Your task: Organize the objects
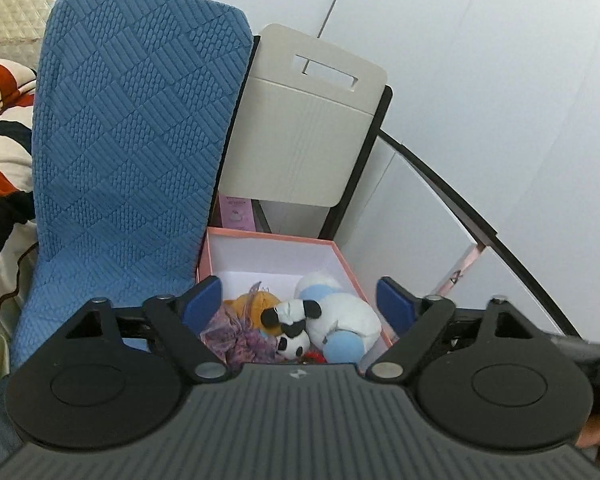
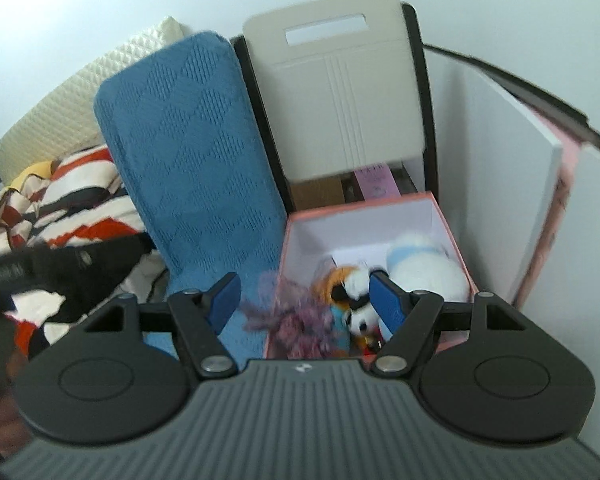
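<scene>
A pink box [image 1: 268, 236] with a white inside stands on the floor and holds several soft toys. Among them are a white and light-blue plush [image 1: 340, 312], a small panda [image 1: 292, 328], an orange plush [image 1: 256, 302] and a purple fuzzy toy [image 1: 236, 338]. My left gripper [image 1: 299, 300] hangs above the box, jaws wide open and empty. In the right wrist view the box [image 2: 360, 224], white plush [image 2: 424, 268], panda [image 2: 358, 312] and purple toy [image 2: 300, 324] lie below my right gripper [image 2: 305, 292]. It is also open and holds nothing.
A blue quilted cushion [image 1: 132, 160] stands upright against the box's left side. A beige chair back [image 1: 304, 128] rises behind it. A white panel with a pink edge [image 2: 500, 200] leans on the right. A striped blanket [image 2: 60, 200] lies on the bed at left.
</scene>
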Motion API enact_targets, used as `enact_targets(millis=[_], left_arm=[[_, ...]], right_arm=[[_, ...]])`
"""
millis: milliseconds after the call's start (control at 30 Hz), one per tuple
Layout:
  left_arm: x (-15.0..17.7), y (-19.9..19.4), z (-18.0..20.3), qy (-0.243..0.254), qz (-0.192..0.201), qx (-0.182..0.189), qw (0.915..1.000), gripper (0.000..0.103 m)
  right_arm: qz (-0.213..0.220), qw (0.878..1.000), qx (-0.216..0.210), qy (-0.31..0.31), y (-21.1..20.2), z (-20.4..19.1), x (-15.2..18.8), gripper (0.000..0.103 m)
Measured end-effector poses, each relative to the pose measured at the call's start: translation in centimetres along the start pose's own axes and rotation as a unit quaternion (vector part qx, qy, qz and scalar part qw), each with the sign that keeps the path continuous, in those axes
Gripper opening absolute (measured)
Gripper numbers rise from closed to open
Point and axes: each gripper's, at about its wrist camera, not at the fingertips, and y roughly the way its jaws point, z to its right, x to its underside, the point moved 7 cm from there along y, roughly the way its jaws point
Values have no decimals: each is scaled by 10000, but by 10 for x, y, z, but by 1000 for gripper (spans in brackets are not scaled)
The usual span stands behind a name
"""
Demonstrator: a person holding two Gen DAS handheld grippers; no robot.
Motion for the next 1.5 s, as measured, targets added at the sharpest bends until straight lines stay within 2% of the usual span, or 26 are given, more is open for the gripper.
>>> enact_targets(millis=[67,167,200,233,333,500,700,1500], left_arm=[[8,-4,0,-22,-39,11,10000,98],[18,-5,-1,-56,-135,20,9999,99],[22,-5,-1,-95,-168,34,9998,100],[25,-5,-1,-116,-189,53,9997,102],[33,-6,2,-40,-175,46,9998,103],[43,-3,5,100,-194,16,9998,103],[53,1,-4,-124,-281,-66,9995,103],[65,11,-8,-94,-436,-131,9989,103]], right_arm=[[-53,9999,120,12,-3,2,13,73],[-97,9997,243,37,-5,6,27,73],[-93,9996,272,60,-6,7,30,76],[-96,9995,276,87,-6,7,33,86],[-115,9995,273,147,-6,9,39,103],[-182,9992,354,90,-3,11,47,103],[-302,9990,307,153,-2,11,55,103],[-436,9981,392,195,-4,18,65,103]])
